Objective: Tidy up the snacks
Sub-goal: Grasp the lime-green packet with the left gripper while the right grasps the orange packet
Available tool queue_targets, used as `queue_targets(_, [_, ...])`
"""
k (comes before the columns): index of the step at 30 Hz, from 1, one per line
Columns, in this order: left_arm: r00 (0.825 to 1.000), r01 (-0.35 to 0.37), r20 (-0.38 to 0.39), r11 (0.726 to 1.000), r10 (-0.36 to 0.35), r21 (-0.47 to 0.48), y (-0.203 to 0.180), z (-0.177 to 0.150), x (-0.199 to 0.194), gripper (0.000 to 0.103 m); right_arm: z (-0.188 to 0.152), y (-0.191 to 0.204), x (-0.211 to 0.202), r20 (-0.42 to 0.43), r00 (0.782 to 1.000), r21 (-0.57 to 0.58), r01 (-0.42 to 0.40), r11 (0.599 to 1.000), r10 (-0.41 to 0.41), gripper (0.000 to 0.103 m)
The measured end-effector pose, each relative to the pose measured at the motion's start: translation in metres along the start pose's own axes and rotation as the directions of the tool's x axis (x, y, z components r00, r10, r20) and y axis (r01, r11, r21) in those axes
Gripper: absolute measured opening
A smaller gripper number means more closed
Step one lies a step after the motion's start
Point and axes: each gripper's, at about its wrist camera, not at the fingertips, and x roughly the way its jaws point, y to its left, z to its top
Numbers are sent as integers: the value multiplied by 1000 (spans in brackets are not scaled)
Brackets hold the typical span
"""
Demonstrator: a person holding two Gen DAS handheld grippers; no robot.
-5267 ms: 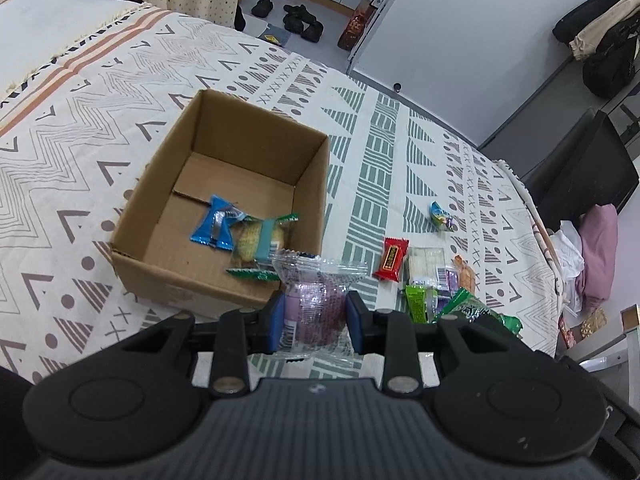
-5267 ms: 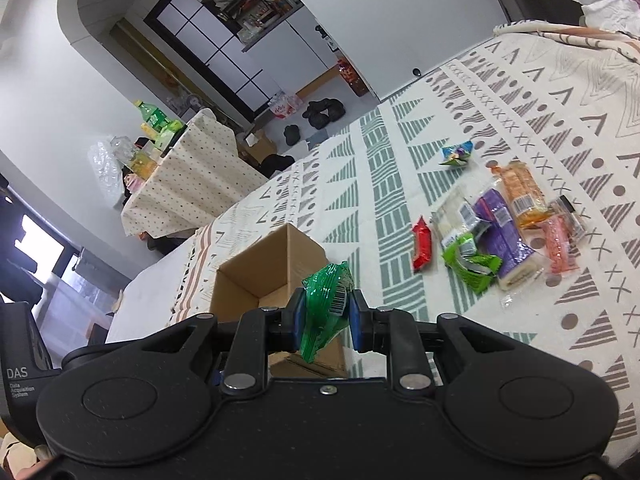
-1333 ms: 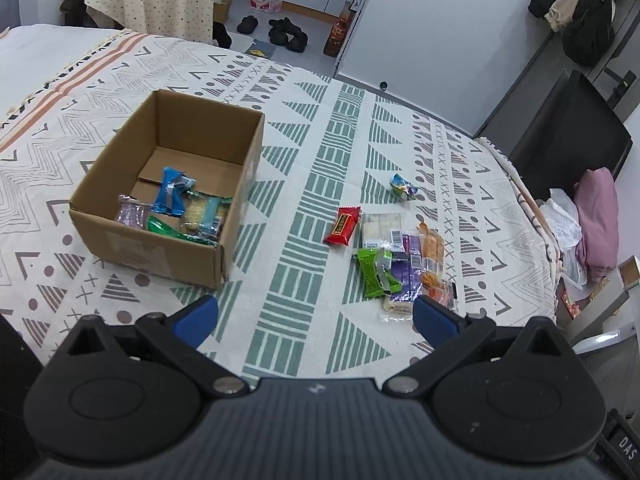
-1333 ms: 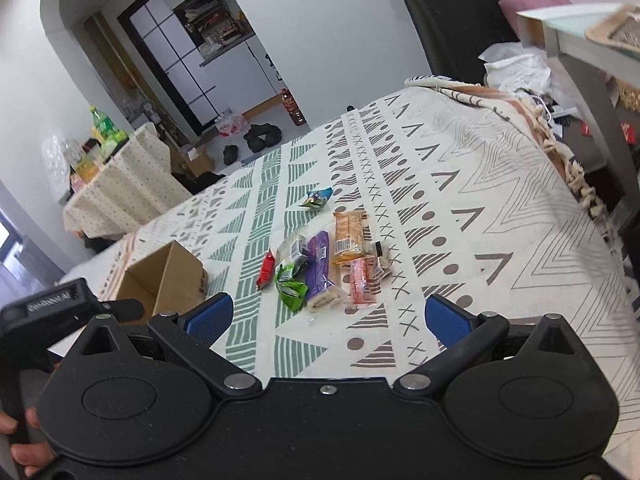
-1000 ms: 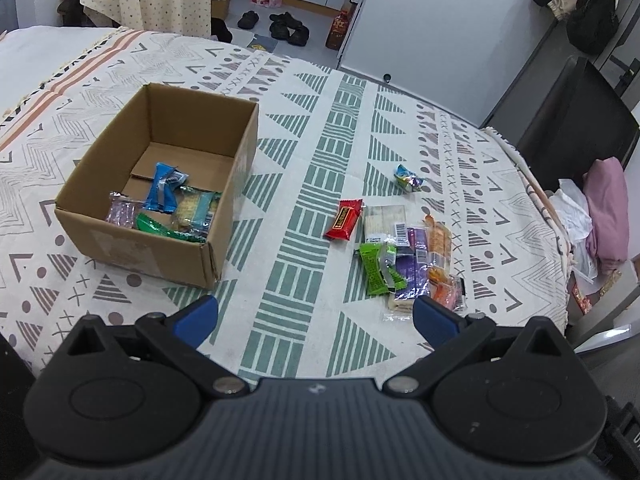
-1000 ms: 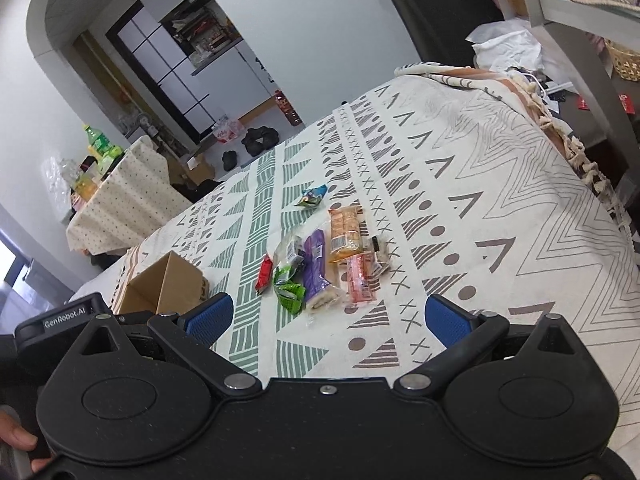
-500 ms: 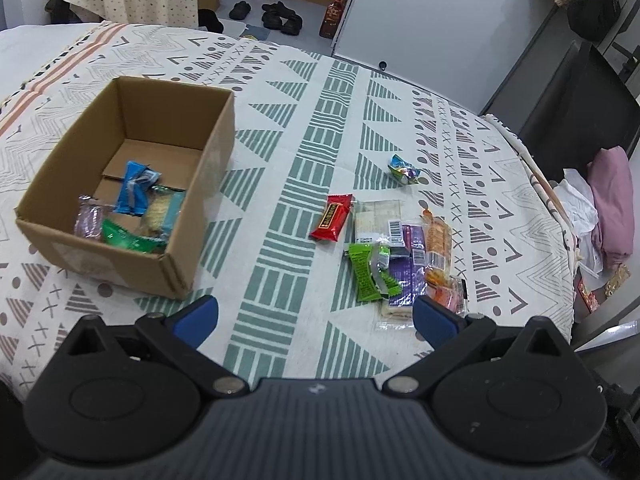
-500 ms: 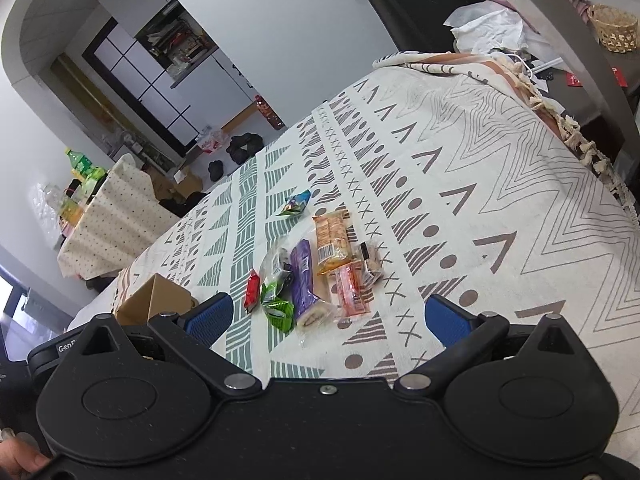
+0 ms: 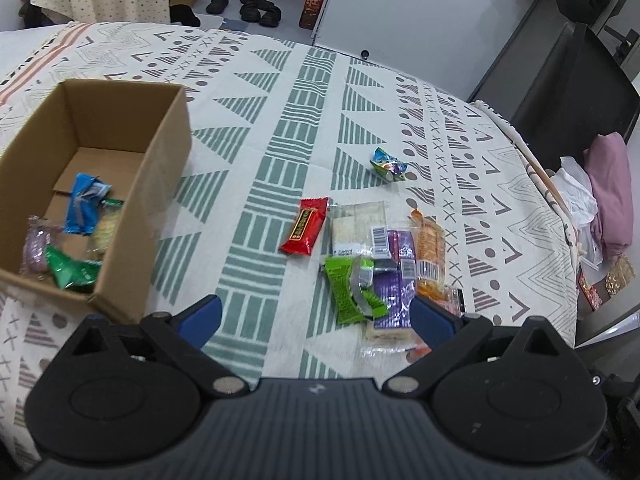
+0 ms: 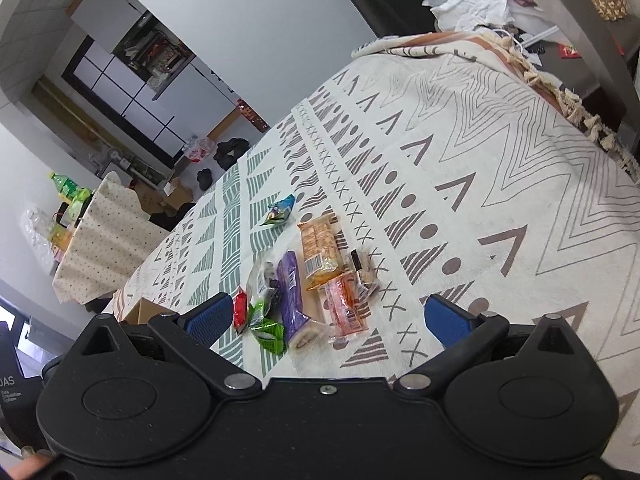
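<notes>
Patterned bedspread carries a cardboard box at nine o'clock, already holding a few packets. Both the left gripper and right gripper hover with fingers wide and empty. Loose snacks cluster at center; the next pick likely calls for descending onto one.

The cardboard box is cut off by the left edge in the left wrist view; in the right wrist view only 1 corner shows behind the right hand-held gripper. Print on the snack wrappers is too small to read.
</notes>
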Motion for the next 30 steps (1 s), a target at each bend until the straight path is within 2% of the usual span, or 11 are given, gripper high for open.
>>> queue_targets(3, [1000,11,-1,1000,-11,2,-1,4,12,99,3,-3,16,-25,1000,13,11,1000,-10,99])
queue_targets(5, [1000,20,-9,1000,-20,-2,-2,6,21,96,4,-4,28,-52,998,18,26,999,-25,93])
queue_targets(8, [999,25,-37,1000,-26,-16,-3,8,37,88,5,-8,45,-92,995,31,38,999,-36,82])
queue_targets(12, [996,34,-80,999,-37,-41,-3,8,57,72,6,-11,64,-124,991,35,52,998,-47,74])
queue_targets(14, [995,37,-96,998,-42,-52,-4,9,65,69,5,-12,71,-141,989,38,57,998,-51,69])
queue_targets(17, [993,44,-107,998,-49,-48,-8,10,76,69,5,-16,79,-159,986,44,55,998,-48,66])
queue_targets(22, [988,50,-145,997,-59,-65,-11,9,94,56,3,-14,93,-190,980,26,60,998,-54,61])
queue_targets(28, [985,55,-160,996,-65,-66,-10,4,100,36,0,-8,103,-202,978,-14,60,998,-62,60])
queue_targets(30, [984,54,-164,997,-64,-61,-9,5,101,33,0,-5,106,-199,978,-35,63,997,-68,60])
